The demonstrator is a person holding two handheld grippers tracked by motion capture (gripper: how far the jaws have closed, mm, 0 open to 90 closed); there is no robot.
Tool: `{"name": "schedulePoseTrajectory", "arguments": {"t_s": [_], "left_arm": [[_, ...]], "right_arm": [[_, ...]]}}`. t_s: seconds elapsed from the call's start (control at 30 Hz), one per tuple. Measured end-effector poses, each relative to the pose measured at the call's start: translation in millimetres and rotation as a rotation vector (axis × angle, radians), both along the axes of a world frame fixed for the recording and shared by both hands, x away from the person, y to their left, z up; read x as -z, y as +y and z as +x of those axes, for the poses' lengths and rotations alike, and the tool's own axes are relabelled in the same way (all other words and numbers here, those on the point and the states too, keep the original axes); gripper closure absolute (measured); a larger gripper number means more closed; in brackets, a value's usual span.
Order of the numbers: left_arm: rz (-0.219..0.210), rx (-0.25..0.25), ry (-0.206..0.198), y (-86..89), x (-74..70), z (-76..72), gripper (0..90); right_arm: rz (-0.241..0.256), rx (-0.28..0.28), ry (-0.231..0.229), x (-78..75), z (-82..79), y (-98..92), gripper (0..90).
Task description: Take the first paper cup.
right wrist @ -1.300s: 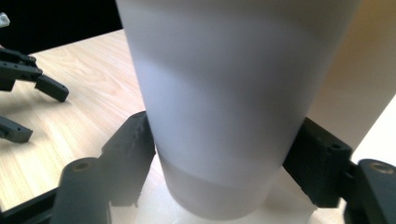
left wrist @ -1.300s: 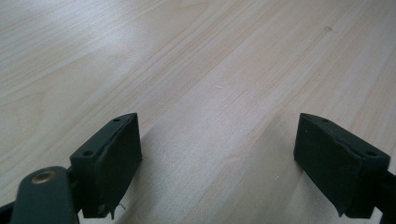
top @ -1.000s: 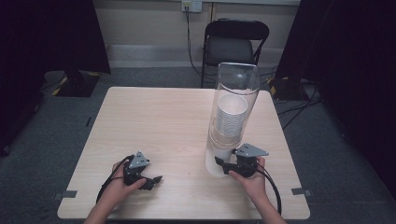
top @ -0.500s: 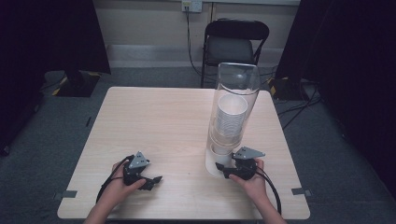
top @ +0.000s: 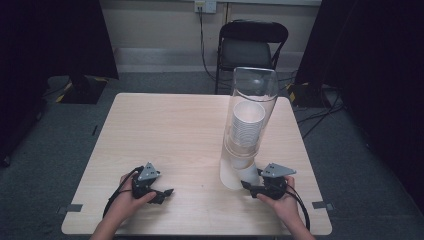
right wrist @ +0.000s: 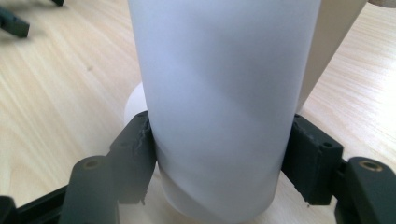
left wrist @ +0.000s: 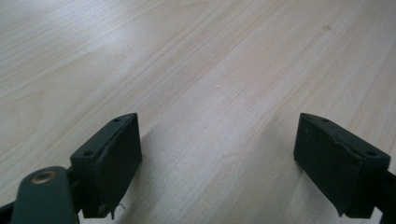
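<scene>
A tall clear tube (top: pixel 254 92) stands on the right half of the wooden table (top: pixel 170 130) and holds a stack of white paper cups (top: pixel 247 125). The lowest white cup (top: pixel 243 172) sticks out at the tube's foot. My right gripper (top: pixel 248 185) is shut on that cup; in the right gripper view the white cup (right wrist: pixel 219 93) sits between both pads (right wrist: pixel 135 149), which press its sides. My left gripper (top: pixel 167 192) rests near the table's front left, held by a hand, and in its own view the left gripper (left wrist: pixel 217 154) is open over bare wood.
A black chair (top: pixel 252 47) stands behind the table's far edge. Cables (top: pixel 320 120) run over the grey floor at the right. Dark curtains close both sides. The left gripper's jaw tips (right wrist: pixel 14 21) show blurred at the top left of the right gripper view.
My right gripper has drawn back slightly toward the near edge and right, still at the tube's foot. The left gripper has stayed where it was.
</scene>
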State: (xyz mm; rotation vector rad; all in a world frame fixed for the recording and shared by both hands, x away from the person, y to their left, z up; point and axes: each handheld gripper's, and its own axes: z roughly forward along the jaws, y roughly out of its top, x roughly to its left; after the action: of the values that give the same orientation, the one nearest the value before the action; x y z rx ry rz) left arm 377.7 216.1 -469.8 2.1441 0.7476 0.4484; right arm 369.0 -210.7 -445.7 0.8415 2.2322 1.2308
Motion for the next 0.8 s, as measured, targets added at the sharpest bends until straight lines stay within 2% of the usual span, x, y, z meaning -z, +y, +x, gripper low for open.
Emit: {"name": "schedulePoseTrajectory", "arguments": {"t_s": [0.23, 0.33, 0.4, 0.43, 0.63, 0.73, 0.8], "left_arm": [[-0.001, 0.0, 0.0, 0.0, 0.0, -0.1, 14.6], [-0.001, 0.0, 0.0, 0.0, 0.0, -0.1, 14.5], [-0.001, 0.0, 0.0, -0.1, 0.0, -0.1, 14.6], [0.0, 0.005, 0.0, 0.0, 0.1, 0.0, 14.6], [0.002, 0.015, 0.004, -0.3, -0.2, -1.7, 15.3], [0.009, 0.026, 0.027, -1.7, -2.9, -2.6, 16.8], [-0.002, 0.034, 0.049, -3.8, -4.7, -4.2, 18.8]], "right_arm": [[-0.021, -0.007, 0.015, 1.1, -11.5, -12.4, 33.0], [-0.01, -0.007, 0.033, 4.1, -18.2, -19.3, 33.0], [-0.007, -0.009, 0.031, 4.4, -20.4, -20.9, 33.0], [0.011, -0.021, 0.019, 3.4, -24.0, -21.9, 33.0], [0.012, -0.06, 0.0, 0.2, -28.7, -9.4, 32.7], [0.003, -0.079, 0.019, 3.2, -30.0, -0.5, 32.7], [0.003, -0.096, 0.024, 4.5, -32.1, 3.5, 32.7]]}}
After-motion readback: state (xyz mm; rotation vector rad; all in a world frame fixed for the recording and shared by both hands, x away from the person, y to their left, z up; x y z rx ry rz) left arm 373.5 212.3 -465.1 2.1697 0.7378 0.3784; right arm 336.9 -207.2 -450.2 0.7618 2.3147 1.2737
